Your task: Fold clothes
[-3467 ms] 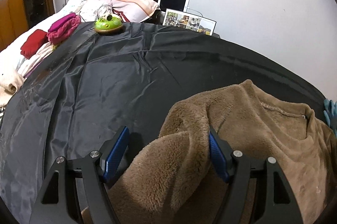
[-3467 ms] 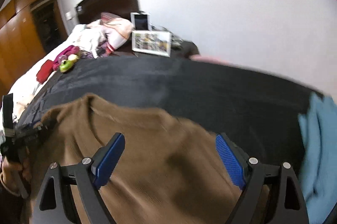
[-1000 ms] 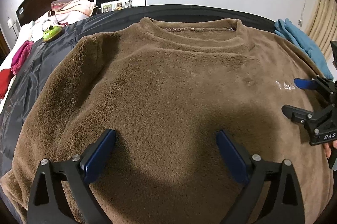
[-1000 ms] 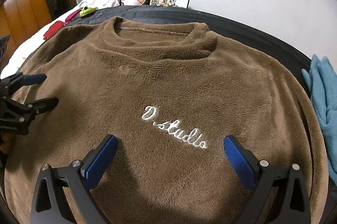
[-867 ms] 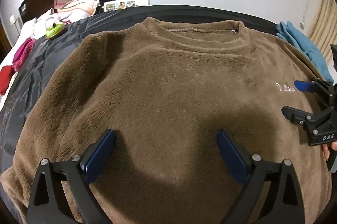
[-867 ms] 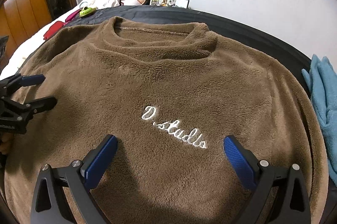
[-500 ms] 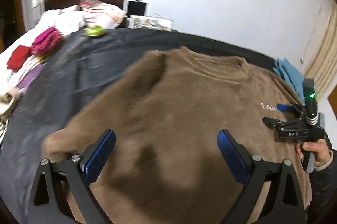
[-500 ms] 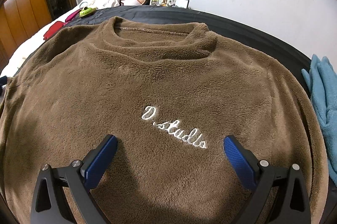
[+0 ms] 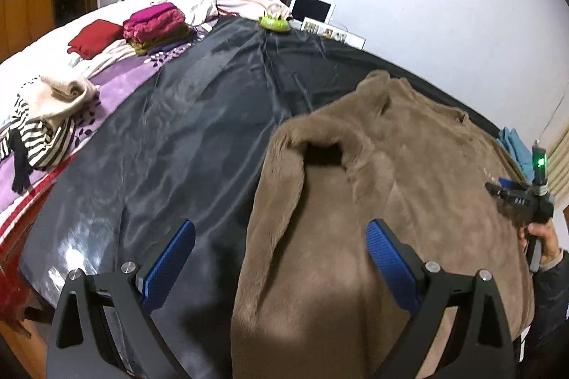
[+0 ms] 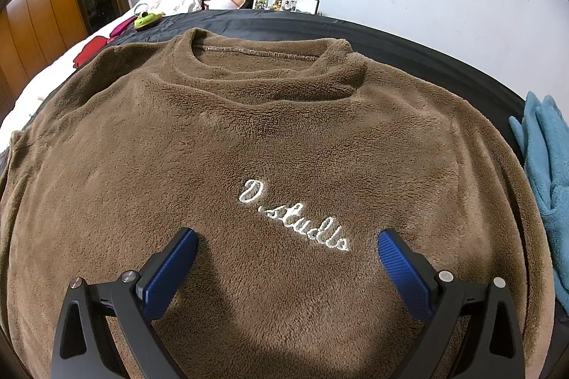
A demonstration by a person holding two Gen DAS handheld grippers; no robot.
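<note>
A brown fleece sweater point(image 10: 284, 130) lies front up on the black sheet point(image 9: 185, 130), its white "D.studio" lettering point(image 10: 295, 215) facing me. My right gripper point(image 10: 288, 247) hovers open just over the chest, below the lettering, holding nothing. In the left wrist view the sweater point(image 9: 391, 201) fills the right half. One sleeve point(image 9: 284, 187) runs down its left edge with a dark hollow fold near the top. My left gripper point(image 9: 281, 236) is open above that sleeve edge. The right gripper point(image 9: 498, 185) shows at the far right, held by a hand point(image 9: 540, 236).
Folded stacks lie on the bed at left: magenta clothes point(image 9: 156, 23), a red piece point(image 9: 94, 37), a striped and cream heap point(image 9: 42, 122). A green toy point(image 9: 274, 21), pillows and a photo frame point(image 10: 284, 3) sit by the headboard. A blue garment point(image 10: 544, 172) lies to the sweater's right.
My left gripper has swung left from over the sweater's middle to its left sleeve edge and has left the right wrist view. The right gripper has stayed put.
</note>
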